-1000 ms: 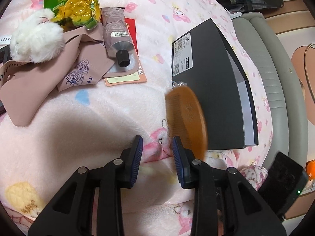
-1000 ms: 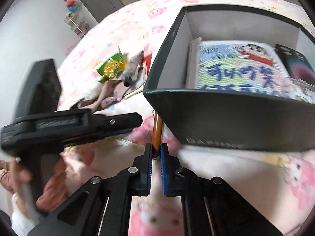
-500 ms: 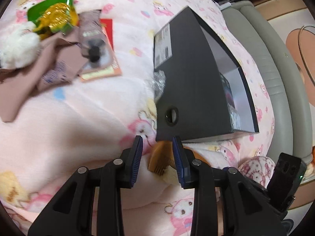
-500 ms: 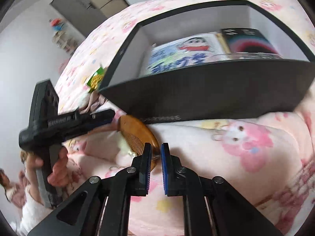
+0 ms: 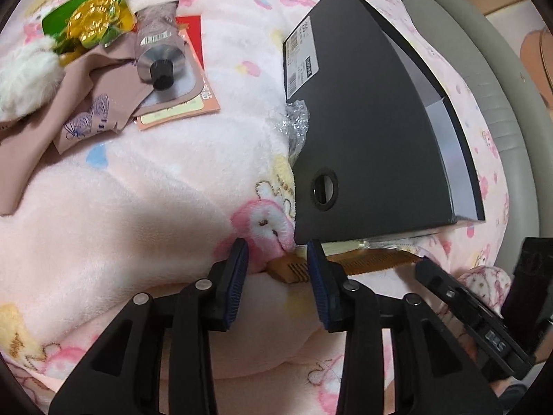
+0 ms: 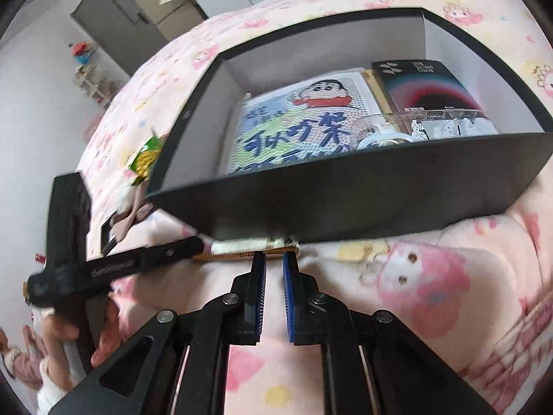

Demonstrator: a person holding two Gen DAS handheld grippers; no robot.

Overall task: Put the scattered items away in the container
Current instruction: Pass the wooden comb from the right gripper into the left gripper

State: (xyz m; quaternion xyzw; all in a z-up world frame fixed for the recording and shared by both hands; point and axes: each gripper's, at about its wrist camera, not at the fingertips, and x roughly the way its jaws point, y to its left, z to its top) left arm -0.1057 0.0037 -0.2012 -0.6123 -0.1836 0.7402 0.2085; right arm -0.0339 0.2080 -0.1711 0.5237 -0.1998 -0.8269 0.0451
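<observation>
A brown wooden comb (image 5: pixel 366 261) lies flat on the pink blanket at the foot of the black box (image 5: pixel 363 103). My left gripper (image 5: pixel 277 252) straddles the comb's left end. Its jaws are opening and the pads stand clear of the comb. A finger of my right gripper (image 5: pixel 449 290) reaches the comb's right end. In the right wrist view my right gripper (image 6: pixel 274 259) is shut to a narrow slit. The comb (image 6: pixel 228 256) runs edge-on just past its tips, and nothing shows between the pads. The box (image 6: pixel 345 200) holds a cartoon-print pad (image 6: pixel 300 121), a dark packet (image 6: pixel 425 86) and a clear cup (image 6: pixel 414 128).
Scattered at the upper left are a green foil snack packet (image 5: pixel 90 24), a grey tube (image 5: pixel 157 48), a beige cloth (image 5: pixel 86 103), a white plush (image 5: pixel 24 76) and an orange card (image 5: pixel 193 103). Crinkled plastic (image 5: pixel 293 124) touches the box. A grey padded bed edge (image 5: pixel 501 86) runs along the right.
The comb was upright in my right gripper and now lies flat at the box's foot. My left gripper moved over its end and widened its jaws.
</observation>
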